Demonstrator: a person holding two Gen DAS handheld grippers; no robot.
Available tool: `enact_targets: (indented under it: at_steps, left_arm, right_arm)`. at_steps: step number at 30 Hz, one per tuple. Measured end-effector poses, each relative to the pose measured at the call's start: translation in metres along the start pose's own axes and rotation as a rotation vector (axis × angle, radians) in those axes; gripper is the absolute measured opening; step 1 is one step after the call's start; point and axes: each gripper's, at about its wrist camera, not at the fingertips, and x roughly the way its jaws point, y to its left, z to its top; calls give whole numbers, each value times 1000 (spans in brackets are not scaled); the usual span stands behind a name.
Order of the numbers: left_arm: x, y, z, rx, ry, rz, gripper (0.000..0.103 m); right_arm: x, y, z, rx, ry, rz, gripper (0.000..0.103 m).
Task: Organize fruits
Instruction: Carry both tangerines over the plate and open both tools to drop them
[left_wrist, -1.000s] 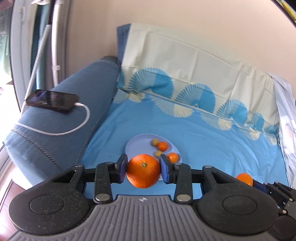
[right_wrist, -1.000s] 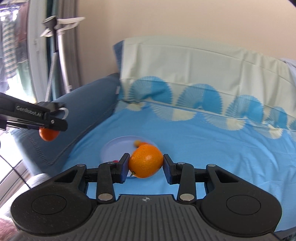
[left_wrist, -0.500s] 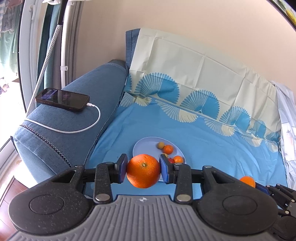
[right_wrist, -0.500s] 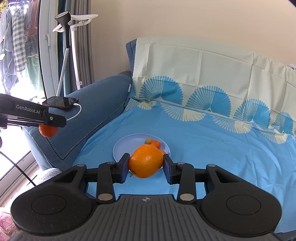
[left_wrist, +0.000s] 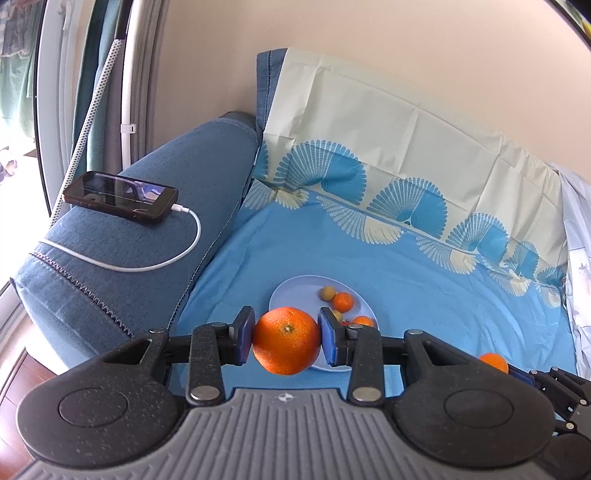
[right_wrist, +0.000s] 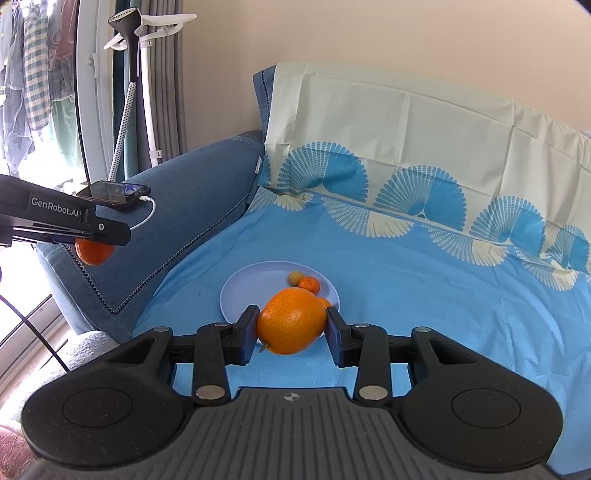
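Left wrist view, left to right: a phone (left_wrist: 120, 197) is laid on the sofa armrest (left_wrist: 140, 236) at 10 o'clock, with a white cable (left_wrist: 147, 264) plugged in and looped toward the armrest's near end. A light-blue plate (left_wrist: 295, 295) is set on the blue sheet (left_wrist: 424, 295) at centre, just beyond the gripper tips. On the plate a yellowish fruit (left_wrist: 327, 293) is seen touching a small orange (left_wrist: 342, 301); another small orange (left_wrist: 362, 321) and a red bit lie at its 5 o'clock edge, partly hidden by the finger.

The left gripper (left_wrist: 286, 341) is clamped on an orange (left_wrist: 286, 341): both blue pads are pressed against its sides, stem end facing the camera, held above the plate's near rim. At 4 o'clock the right gripper (left_wrist: 524, 376) is partly seen, with its orange (left_wrist: 493, 362) showing.

Right wrist view, left to right: the left gripper (right_wrist: 92, 236) enters at 9 o'clock, its orange (right_wrist: 94, 253) hanging below the fingers in front of the armrest (right_wrist: 177, 221). The phone (right_wrist: 116, 194) is seen behind it. The plate (right_wrist: 255, 288) sits at centre with the yellowish fruit (right_wrist: 294, 277) and small orange (right_wrist: 308, 285) touching at its far side.

The right gripper (right_wrist: 291, 332) is closed on a second, larger orange (right_wrist: 290, 321), pinched tilted between both pads, stem at its lower left, over the plate's near edge. A patterned cloth (right_wrist: 406, 140) is draped over the sofa back at 12 to 2 o'clock.
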Motion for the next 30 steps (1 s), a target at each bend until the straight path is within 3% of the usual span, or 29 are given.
enact_targets:
  at_steps: [11,30]
  left_arm:
    - [55,-7,18,27,56,15,41]
    - [199,-34,35,113,195,79,41]
  right_arm:
    - [49,-8,11,13,38,14,40]
    - [183,-19,17,12,142,50,40]
